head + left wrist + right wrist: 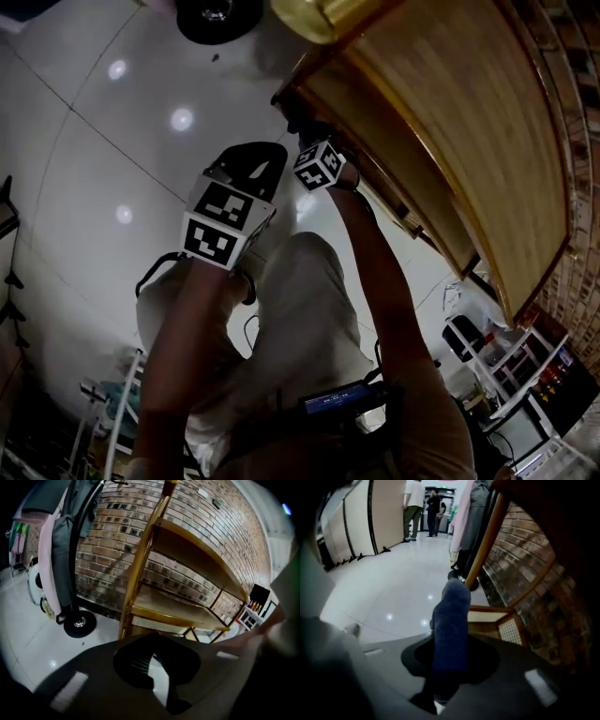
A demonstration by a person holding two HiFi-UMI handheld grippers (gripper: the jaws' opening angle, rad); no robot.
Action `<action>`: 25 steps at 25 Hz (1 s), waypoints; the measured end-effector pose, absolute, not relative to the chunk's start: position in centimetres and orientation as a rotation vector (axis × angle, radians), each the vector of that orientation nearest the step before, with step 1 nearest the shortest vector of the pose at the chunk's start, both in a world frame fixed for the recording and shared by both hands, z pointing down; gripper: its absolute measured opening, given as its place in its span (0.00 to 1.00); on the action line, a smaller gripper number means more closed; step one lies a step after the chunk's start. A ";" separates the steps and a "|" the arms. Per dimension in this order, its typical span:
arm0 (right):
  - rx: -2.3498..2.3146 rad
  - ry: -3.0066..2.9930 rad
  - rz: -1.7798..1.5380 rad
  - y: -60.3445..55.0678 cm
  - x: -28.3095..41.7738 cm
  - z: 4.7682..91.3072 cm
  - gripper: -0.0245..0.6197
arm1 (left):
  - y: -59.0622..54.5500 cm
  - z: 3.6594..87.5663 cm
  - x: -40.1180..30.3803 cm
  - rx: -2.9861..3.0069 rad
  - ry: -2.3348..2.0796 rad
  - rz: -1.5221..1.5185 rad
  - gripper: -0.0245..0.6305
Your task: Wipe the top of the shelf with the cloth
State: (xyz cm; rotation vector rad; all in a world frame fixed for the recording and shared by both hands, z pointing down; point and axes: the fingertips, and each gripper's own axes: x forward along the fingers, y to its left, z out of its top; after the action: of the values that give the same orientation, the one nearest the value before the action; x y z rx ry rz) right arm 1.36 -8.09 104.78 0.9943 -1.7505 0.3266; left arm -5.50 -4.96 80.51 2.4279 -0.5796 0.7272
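Gripping the cloth (451,620) in my right gripper (449,665): jaws clamped on its lower end, and the rest stands up out of them as a thick wad. Left gripper (157,674) is empty, jaws apart, only floor (33,644) showing through the gap.

Handling, my read:
- Soft, light and compressible. No breakage risk and little slip risk, since the pile bites well against the jaws.
- Thick enough to hold its shape here, but I expect the free end to flop once it's pressed sideways.
- Current hold on the bunched end looks right. It leaves the free end to meet the wood, so fabric touches the board and not the jaws.
- The spare gripper could pinch the free end if it needs spreading flat.

Look: dark blue, fuzzy towel-like surface, folded or rolled into a column with a rounded top. Can't tell if it's damp or dirty.

Position: the cloth is over the floor at the left end of the shelf (164,604), just beside the corner post (485,541). The lower tier (487,616) with its cane panel (510,631) is to the right. The top board (469,141) is off to the right in the head view, with no contact. Wipe not started, I'd say.
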 end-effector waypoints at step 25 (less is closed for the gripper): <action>0.951 -1.894 0.399 -16.3 -1.8 109.6 0.20 | -2.1 83.0 -6.9 2.489 -0.472 0.997 0.04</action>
State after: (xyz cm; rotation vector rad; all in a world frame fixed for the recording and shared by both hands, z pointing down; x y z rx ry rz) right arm -1.81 -16.26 109.57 0.9510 -1.8938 0.3991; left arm -6.85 -2.11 82.98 2.4889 -0.4722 0.9973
